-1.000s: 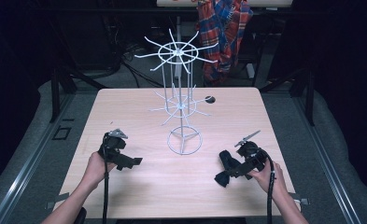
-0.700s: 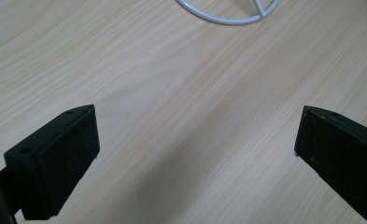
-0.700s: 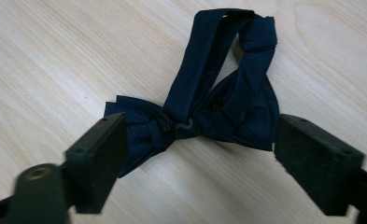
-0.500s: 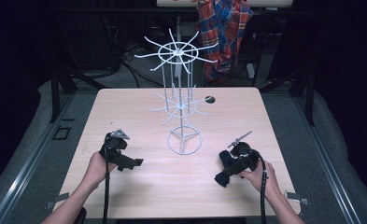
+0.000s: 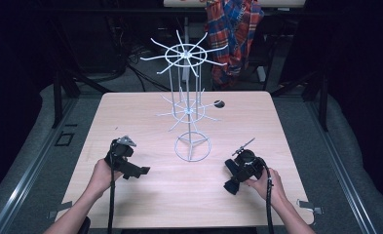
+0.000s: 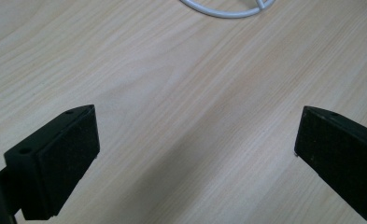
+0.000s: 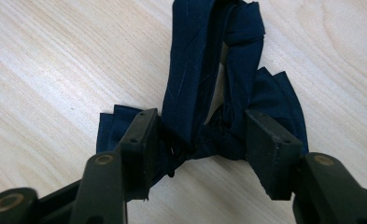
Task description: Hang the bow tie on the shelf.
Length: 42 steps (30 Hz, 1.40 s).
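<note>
Landmark: the white wire rack [image 5: 188, 105] stands upright on the bench [image 5: 130, 107], its ring base [image 5: 192, 147] in the middle and two tiers of spokes above.

Task's thing: a dark navy cloth [image 7: 218, 88], crumpled and partly knotted, lies on the bench to the right of the ring base and nearer the person; in the high view it is mostly hidden under the tool.

Right gripper [image 7: 202, 135]: its fingers [image 7: 141, 140] straddle the lower bunch of the cloth, touching fabric on both sides, with a gap left between them. I judge them closing on it rather than firmly clenched; the cloth rests on the wood.

Left gripper [image 6: 195, 140]: to the left of the ring base and nearer the person, fingers [image 6: 69, 154] spread wide and released, nothing but bare wood between them. An arc of the ring base [image 6: 225, 9] shows at the top of its view.

Step in hand: taking hold of the cloth, probably to hang it on a spoke of the rack.

Next move: close fully on a thick fold so the fabric cannot slip, lift clear of the bench, carry it toward the rack and drape a loop over a spoke without nudging the light frame. The left gripper could steady the base.
</note>
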Available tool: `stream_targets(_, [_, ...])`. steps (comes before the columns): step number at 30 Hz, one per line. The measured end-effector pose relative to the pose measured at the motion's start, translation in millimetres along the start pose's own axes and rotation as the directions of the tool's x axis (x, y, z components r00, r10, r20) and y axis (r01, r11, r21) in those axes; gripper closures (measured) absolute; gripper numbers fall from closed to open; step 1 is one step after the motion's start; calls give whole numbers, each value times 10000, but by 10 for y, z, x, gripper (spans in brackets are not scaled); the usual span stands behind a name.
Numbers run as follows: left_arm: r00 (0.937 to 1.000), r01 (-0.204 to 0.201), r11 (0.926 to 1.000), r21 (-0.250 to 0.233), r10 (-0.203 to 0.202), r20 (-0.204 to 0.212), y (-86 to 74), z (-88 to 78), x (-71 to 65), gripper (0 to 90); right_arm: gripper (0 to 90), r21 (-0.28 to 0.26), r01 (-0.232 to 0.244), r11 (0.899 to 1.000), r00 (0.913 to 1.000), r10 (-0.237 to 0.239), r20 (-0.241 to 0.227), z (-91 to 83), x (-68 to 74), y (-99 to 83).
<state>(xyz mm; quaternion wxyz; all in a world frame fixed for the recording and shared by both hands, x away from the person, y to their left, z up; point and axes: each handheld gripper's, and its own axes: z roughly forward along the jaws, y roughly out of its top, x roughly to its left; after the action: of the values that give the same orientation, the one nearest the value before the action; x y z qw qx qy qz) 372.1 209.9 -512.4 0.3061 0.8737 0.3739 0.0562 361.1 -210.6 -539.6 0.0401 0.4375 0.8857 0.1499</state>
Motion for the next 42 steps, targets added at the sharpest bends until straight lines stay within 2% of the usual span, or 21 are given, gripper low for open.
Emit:
stream_targets(4, [10000,-26,10000,12,26,-21,0,-3,2,2,530,20,-30,10000,10000,30,-51,6,0,-3])
stream_targets(5, [10000,-29,10000,14,29,-25,-1,-4,2,2,583,21,-133,9999,9999,133,-62,12,5,-6])
stream_targets(6, [10000,-39,10000,29,39,-35,-1,-5,2,2,599,9,-149,9999,9999,149,-22,14,11,-7])
stream_targets(9, [10000,-38,10000,47,38,-28,-1,-3,1,2,647,119,1,9999,9998,-4,199,-1,31,-2])
stream_targets(11, [10000,-33,10000,46,33,-26,-1,-5,0,2,661,106,-10,9999,9998,8,174,-3,33,-3])
stream_targets(12, [10000,-45,10000,56,46,-27,-2,-7,2,2,686,-88,-137,9999,9999,138,67,-10,29,-14])
stream_targets(13, [10000,-45,10000,59,46,-27,-3,-8,4,2,697,1,-39,10000,9999,39,-95,-22,9,-12])
stream_targets(16, [10000,-19,9999,122,19,-13,-6,-4,9,2,719,-147,-138,9998,9998,136,-107,-47,-18,-25])
stream_targets(23, [10000,17,10000,68,-17,28,-7,-8,14,1,721,-590,-382,9975,9982,354,-482,-127,-46,-28])
stream_targets(24, [10000,25,10000,80,-25,31,-8,-10,20,1,721,-851,-593,9946,9961,534,-705,-172,-46,-27])
stream_targets(25, [10000,25,10000,80,-25,31,-8,-10,20,1,721,-851,-593,9946,9961,534,-705,-172,-46,-27])
stream_targets(26, [10000,29,10000,78,-29,39,-8,-11,20,2,721,-1171,-749,9903,9944,654,-835,-217,-51,-28])
stream_targets(28, [10000,36,10000,73,-36,28,-6,-10,16,2,721,-1381,-872,9866,9926,742,-964,-261,-63,-30])
stream_targets(33, [10000,49,10000,56,-49,72,-5,-8,14,1,721,-1791,-894,9798,9935,750,-859,-328,-83,-42])
stream_targets(36, [10000,30,10000,86,-30,46,-6,-12,22,1,720,-2151,-1045,9710,9925,881,-846,-376,-89,-50])
stream_targets(38, [10000,31,10000,90,-32,42,-6,-12,22,1,720,-2122,-999,9721,9931,842,-821,-389,-97,-51])
stream_targets(39, [10000,32,10000,92,-32,32,-6,-12,21,1,720,-2296,-1067,9674,9927,907,-792,-402,-98,-55])
stream_targets(42, [10000,31,9999,103,-32,25,-5,-10,18,1,720,-2345,-1081,9661,9934,957,-637,-425,-111,-61])
